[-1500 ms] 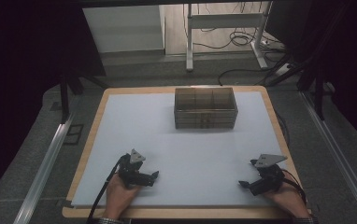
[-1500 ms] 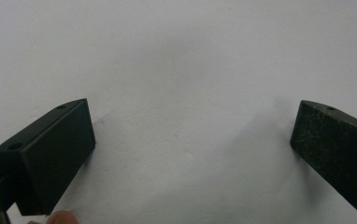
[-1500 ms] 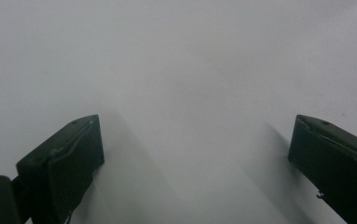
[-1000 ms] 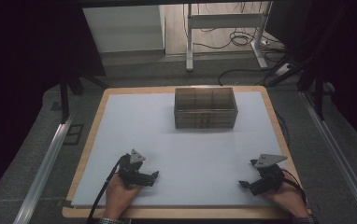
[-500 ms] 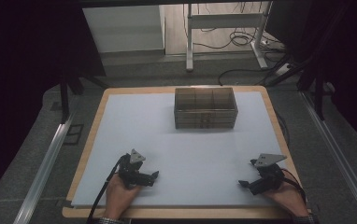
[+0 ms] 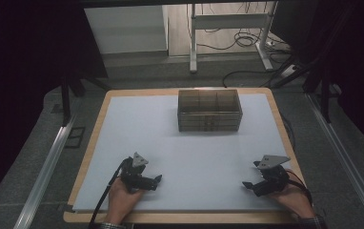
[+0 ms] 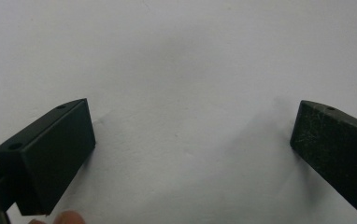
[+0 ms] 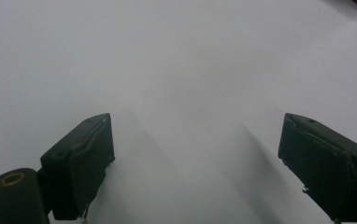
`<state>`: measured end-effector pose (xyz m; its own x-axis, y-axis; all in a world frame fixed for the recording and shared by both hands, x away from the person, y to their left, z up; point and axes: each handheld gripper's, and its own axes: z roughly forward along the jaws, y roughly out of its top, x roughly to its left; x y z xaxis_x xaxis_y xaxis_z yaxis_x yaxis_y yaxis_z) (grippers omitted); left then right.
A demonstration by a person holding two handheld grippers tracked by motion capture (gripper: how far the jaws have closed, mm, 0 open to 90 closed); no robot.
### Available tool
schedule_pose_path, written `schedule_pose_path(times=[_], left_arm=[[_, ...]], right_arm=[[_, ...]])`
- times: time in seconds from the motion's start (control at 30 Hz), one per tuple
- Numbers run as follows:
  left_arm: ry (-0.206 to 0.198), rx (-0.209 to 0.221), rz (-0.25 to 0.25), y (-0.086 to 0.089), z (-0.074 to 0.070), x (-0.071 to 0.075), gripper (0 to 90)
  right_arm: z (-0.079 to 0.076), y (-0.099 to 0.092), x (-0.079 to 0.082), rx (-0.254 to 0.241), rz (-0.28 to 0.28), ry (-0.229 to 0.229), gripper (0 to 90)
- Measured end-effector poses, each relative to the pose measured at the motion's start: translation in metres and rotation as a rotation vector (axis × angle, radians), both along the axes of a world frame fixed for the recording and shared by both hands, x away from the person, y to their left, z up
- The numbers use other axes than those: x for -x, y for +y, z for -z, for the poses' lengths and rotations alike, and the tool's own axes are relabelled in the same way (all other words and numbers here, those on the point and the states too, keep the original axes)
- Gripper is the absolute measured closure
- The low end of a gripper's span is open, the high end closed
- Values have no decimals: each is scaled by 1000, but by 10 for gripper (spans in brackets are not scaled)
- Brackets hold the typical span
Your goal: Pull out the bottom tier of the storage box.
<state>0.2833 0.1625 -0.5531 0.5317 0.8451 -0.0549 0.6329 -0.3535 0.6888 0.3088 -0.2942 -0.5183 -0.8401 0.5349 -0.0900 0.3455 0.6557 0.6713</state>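
Down at the near edge of the counter (image 6: 123, 124), two tools rest on the white sheet, one in each hand. The left tool (image 6: 157, 179) lies low under the left hand (image 6: 123, 195), its jaws pointing toward the middle of the sheet and spread wide with nothing between them; the left gripper view shows only bare white surface in the gap. The right tool (image 6: 247, 185) sits under the right hand (image 6: 292, 195), jaws aimed inward toward the left one; they have just been closing a little, yet they stand well apart and hold nothing. Each tool carries one grey three-cornered plate on top, and a cable trails back from the left one past the wrist.

Well apart from both tools, toward the far edge of the counter, stands one transparent brownish box (image 6: 209, 110) with inner dividers, upright and untouched. Nothing lies between it and the tools. Beyond the counter, one desk frame (image 6: 227, 21) stands over loose floor cables (image 6: 247, 40).
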Motion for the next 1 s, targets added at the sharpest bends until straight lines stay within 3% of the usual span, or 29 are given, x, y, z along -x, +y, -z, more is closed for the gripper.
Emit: schedule_pose_path(times=[0.53,1.0], left_arm=[[0,0,1,0,0,0,0],[1,2,0,0,0,0,0]], right_arm=[[-11,10,-9,28,-19,-35,147],[-15,25,-18,87,-29,-92,148]])
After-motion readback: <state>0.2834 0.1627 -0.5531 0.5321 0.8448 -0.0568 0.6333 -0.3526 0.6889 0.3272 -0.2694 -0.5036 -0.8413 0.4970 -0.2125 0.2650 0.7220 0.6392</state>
